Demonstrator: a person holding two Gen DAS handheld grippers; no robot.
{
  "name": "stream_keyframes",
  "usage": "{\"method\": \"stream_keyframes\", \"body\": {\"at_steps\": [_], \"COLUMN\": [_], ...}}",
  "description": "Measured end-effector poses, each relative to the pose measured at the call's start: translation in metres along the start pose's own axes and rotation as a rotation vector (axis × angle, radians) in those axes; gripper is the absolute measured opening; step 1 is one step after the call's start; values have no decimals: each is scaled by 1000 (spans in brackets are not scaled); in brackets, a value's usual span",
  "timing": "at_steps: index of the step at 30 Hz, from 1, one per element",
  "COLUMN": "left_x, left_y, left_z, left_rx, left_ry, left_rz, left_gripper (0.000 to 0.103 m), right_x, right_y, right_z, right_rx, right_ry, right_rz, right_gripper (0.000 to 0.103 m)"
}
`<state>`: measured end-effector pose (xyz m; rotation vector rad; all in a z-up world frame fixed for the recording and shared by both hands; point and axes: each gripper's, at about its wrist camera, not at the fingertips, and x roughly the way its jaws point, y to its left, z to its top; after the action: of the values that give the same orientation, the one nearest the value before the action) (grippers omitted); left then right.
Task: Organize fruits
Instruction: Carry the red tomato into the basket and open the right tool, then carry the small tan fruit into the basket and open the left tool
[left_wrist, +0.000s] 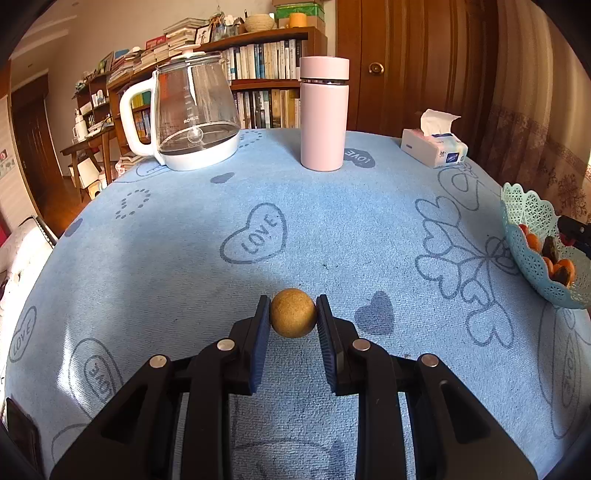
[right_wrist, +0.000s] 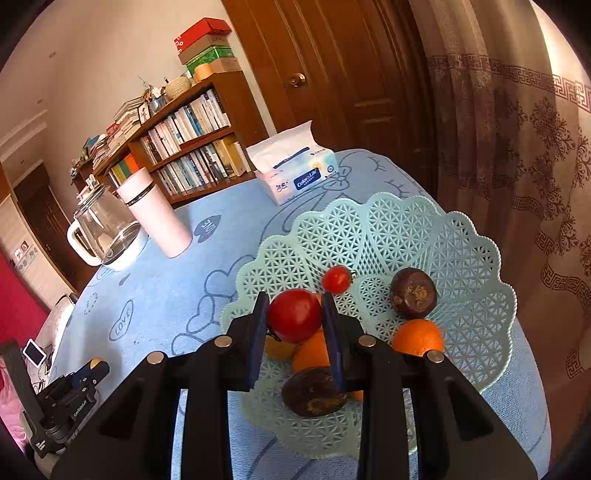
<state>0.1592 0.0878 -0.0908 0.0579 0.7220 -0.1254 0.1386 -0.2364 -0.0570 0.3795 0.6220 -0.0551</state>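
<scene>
My left gripper (left_wrist: 293, 314) is shut on a small round tan fruit (left_wrist: 293, 313), held just over the blue cloth. My right gripper (right_wrist: 295, 315) is shut on a red tomato (right_wrist: 294, 315) above the pale green lattice fruit basket (right_wrist: 424, 229). In the basket lie a small cherry tomato (right_wrist: 336, 279), two dark brown fruits (right_wrist: 413, 292) (right_wrist: 314, 391) and oranges (right_wrist: 417, 338) (right_wrist: 312, 350). In the left wrist view the basket (left_wrist: 532, 218) sits at the far right edge. The left gripper with its tan fruit shows small at the lower left of the right wrist view (right_wrist: 94, 363).
On the blue LOVE-print cloth (left_wrist: 258, 206) stand a glass kettle (left_wrist: 192, 110), a pink flask (left_wrist: 323, 114) and a tissue pack (left_wrist: 434, 142) along the far side. Bookshelves and a wooden door are behind. A curtain hangs right of the basket.
</scene>
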Motion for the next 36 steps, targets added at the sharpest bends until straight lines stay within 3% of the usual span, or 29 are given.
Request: {"method": "stream_keyframes", "body": {"at_steps": [7, 22, 30, 32, 36], "left_x": [1, 0, -10, -12, -17], "left_y": [-2, -8, -29, -39, -64], "left_z": [0, 0, 6, 9, 17], "left_rx": [9, 25, 72, 93, 138], "left_ry": [3, 9, 3, 5, -2], "left_rz": [-3, -9, -52, -80, -145], "left_gripper": [25, 25, 25, 25, 25], "right_x": [15, 21, 3, -5, -18], "right_y": [-30, -40, -40, -40, -43], "right_z": [2, -1, -1, 0, -1], "right_rx": [87, 141, 136, 135, 134], "right_ry": [41, 54, -29, -67, -141], "right_rz": [-30, -15, -41, -70, -147], "right_gripper": [29, 31, 33, 44, 49]}}
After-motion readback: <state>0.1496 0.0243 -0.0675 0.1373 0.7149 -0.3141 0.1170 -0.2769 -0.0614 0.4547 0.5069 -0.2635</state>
